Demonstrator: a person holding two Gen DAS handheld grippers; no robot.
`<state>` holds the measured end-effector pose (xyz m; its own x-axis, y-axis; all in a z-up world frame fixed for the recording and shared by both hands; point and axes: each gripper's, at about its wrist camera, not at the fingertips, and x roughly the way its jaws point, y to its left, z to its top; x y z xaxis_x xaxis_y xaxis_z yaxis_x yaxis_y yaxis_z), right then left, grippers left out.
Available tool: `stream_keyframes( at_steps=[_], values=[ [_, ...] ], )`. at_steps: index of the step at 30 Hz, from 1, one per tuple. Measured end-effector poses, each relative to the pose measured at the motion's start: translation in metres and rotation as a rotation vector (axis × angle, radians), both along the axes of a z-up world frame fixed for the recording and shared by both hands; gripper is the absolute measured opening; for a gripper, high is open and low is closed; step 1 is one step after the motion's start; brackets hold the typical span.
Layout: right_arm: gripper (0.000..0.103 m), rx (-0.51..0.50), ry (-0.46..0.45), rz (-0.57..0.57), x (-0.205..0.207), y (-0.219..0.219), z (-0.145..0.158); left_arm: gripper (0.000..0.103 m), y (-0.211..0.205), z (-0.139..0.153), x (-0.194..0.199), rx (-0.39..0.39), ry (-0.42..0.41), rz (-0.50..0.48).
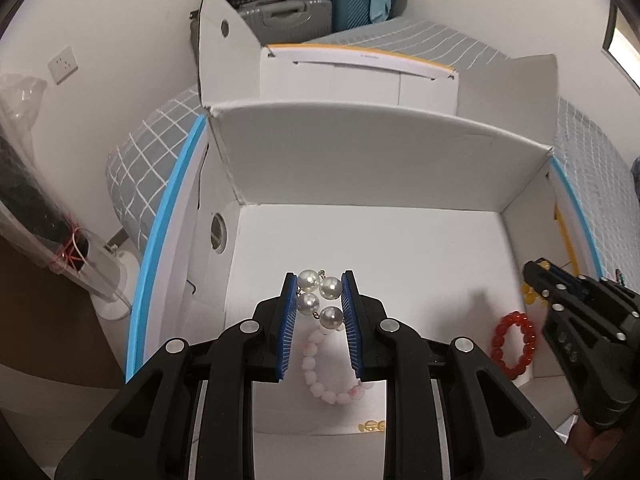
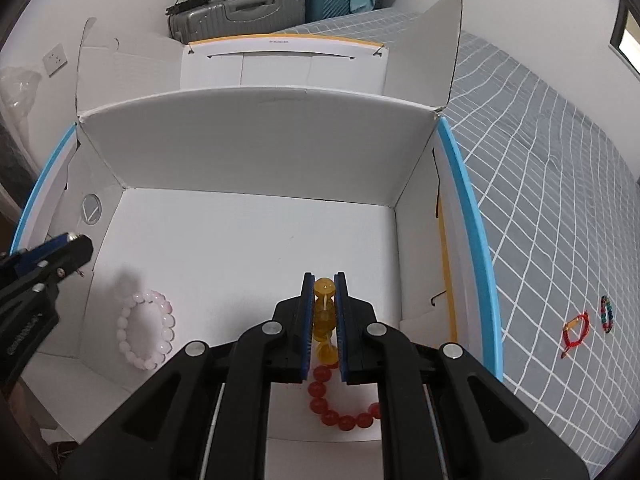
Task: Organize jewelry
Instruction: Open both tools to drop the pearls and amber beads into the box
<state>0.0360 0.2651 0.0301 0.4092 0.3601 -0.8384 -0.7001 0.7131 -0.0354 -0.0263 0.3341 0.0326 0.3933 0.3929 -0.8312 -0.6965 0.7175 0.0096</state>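
Over the open white cardboard box [image 1: 360, 152], the left gripper [image 1: 319, 300] is clamped on a pearl bracelet [image 1: 320, 294], its blue pads [image 1: 289, 320] pressing four white pearls. The right gripper [image 2: 324, 312] is clamped on an amber bead bracelet [image 2: 323, 320]. On the box floor lie a pink bracelet [image 2: 146, 328] and a red bracelet [image 2: 340, 408] (well apart). Small lettering on the box's far flap is too blurred to read.
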Motion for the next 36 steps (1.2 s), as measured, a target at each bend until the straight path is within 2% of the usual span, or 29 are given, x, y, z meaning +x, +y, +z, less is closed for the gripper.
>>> stream_keyframes(
  at_steps=[6,11,17,18,20,22,23,24,26,27,29,36],
  values=[
    [0.009,-0.008,0.029,-0.004,0.002,0.002,-0.003,0.022,0.005,-0.008,0.002,-0.014,0.020,0.008],
    [0.009,-0.001,0.018,0.003,0.001,0.001,-0.002,0.022,0.006,-0.011,0.003,-0.021,0.025,0.005],
    [0.011,0.012,0.030,0.013,0.002,0.000,0.000,0.024,0.002,-0.008,0.004,-0.002,0.024,0.004],
    [0.014,0.018,0.033,0.015,0.002,0.000,0.001,0.028,0.001,-0.007,0.004,-0.001,0.024,0.003],
    [0.033,0.034,0.022,0.014,0.001,-0.002,0.005,0.041,-0.002,-0.005,0.004,0.003,0.018,0.002],
    [0.046,0.051,0.012,0.017,-0.001,-0.003,0.009,0.061,-0.004,0.001,0.002,0.023,0.004,0.010],
    [0.052,0.055,0.010,0.020,-0.001,-0.003,0.011,0.065,-0.005,0.004,0.000,0.031,-0.006,0.014],
    [0.056,0.064,0.006,0.023,-0.003,-0.004,0.012,0.072,-0.005,0.007,-0.001,0.036,-0.013,0.017],
    [0.070,0.095,-0.021,0.027,-0.006,-0.006,0.018,0.083,-0.004,0.012,-0.004,0.047,-0.030,0.029],
    [0.072,0.104,-0.035,0.026,-0.007,-0.006,0.020,0.089,-0.004,0.014,-0.005,0.056,-0.041,0.036],
    [0.080,0.115,-0.056,0.023,-0.009,-0.007,0.024,0.092,-0.002,0.018,-0.009,0.075,-0.057,0.054],
    [0.095,0.158,-0.071,0.004,-0.009,-0.016,0.035,0.097,-0.001,0.023,-0.012,0.078,-0.077,0.066]
  ],
)
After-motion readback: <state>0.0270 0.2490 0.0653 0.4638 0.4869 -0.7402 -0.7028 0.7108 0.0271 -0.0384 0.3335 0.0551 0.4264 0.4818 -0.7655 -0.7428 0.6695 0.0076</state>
